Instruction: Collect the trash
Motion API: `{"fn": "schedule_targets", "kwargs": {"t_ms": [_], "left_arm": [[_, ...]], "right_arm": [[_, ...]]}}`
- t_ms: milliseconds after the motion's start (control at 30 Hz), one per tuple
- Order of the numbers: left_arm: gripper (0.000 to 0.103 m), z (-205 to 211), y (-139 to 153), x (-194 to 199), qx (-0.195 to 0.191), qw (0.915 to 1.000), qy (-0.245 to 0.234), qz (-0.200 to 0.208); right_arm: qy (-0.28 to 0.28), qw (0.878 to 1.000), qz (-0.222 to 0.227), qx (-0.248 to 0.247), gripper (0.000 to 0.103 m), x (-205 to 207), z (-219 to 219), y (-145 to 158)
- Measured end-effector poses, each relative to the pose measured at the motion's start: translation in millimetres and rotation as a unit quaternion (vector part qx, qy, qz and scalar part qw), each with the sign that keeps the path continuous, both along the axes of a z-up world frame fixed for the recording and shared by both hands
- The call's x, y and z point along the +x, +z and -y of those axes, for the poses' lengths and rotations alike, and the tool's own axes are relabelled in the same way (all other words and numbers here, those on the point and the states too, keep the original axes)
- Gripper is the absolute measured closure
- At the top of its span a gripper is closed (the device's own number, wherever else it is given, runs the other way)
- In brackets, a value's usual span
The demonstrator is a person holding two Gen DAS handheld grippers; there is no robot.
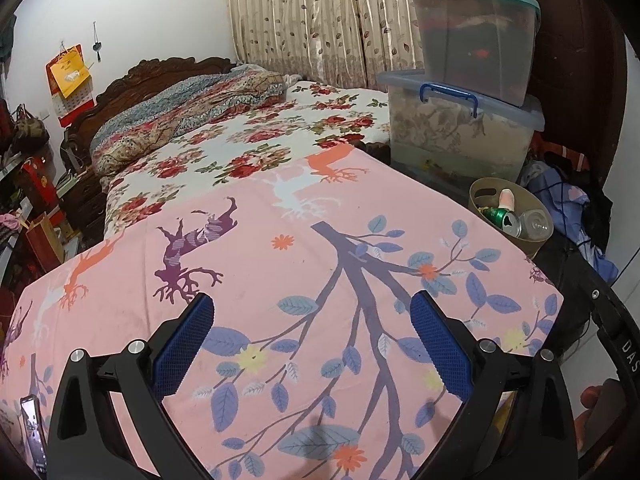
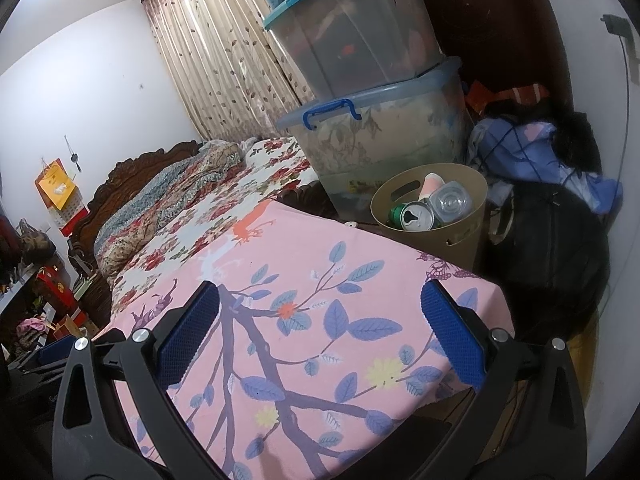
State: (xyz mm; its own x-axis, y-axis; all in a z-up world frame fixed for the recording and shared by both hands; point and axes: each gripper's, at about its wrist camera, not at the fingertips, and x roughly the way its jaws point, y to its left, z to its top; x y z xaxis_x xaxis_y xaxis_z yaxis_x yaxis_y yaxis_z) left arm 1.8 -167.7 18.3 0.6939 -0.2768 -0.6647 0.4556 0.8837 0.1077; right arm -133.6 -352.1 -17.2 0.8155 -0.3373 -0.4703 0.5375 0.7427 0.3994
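Note:
A tan round bin (image 1: 538,246) (image 2: 468,240) stands just past the far right corner of the pink tree-print cloth (image 1: 304,280) (image 2: 304,312). Inside lie a green can (image 1: 505,219) (image 2: 412,214), a clear plastic bottle (image 1: 536,224) (image 2: 450,201) and a pale pink cup (image 1: 506,199) (image 2: 430,185). My left gripper (image 1: 312,312) hovers open over the cloth with nothing between its blue pads (image 1: 184,352). My right gripper (image 2: 320,300) is also open and holds nothing, short of the bin. A small white thing (image 2: 351,224) sits at the cloth's far edge.
Stacked clear storage boxes (image 1: 460,128) (image 2: 376,136) rise behind the bin. A bed with floral sheets (image 1: 240,136) (image 2: 192,208) lies beyond the cloth. Crumpled blue clothing (image 2: 532,152) and a black bag (image 2: 560,264) sit to the right. A phone (image 1: 34,436) lies at the near left.

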Motion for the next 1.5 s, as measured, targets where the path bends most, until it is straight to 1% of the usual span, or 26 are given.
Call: {"fn": "schedule_targets", "kwargs": {"t_ms": [1000, 1500], "left_arm": [[0.008, 0, -7, -2, 0.007, 0.9999, -0.003, -0.009], [0.008, -2, -12, 2, 0.011, 0.9998, 0.003, -0.015]], "right_arm": [[0.006, 1.0, -0.003, 0.004, 0.003, 3, 0, -4], [0.007, 1.0, -0.005, 0.007, 0.003, 4, 0, -8]]}}
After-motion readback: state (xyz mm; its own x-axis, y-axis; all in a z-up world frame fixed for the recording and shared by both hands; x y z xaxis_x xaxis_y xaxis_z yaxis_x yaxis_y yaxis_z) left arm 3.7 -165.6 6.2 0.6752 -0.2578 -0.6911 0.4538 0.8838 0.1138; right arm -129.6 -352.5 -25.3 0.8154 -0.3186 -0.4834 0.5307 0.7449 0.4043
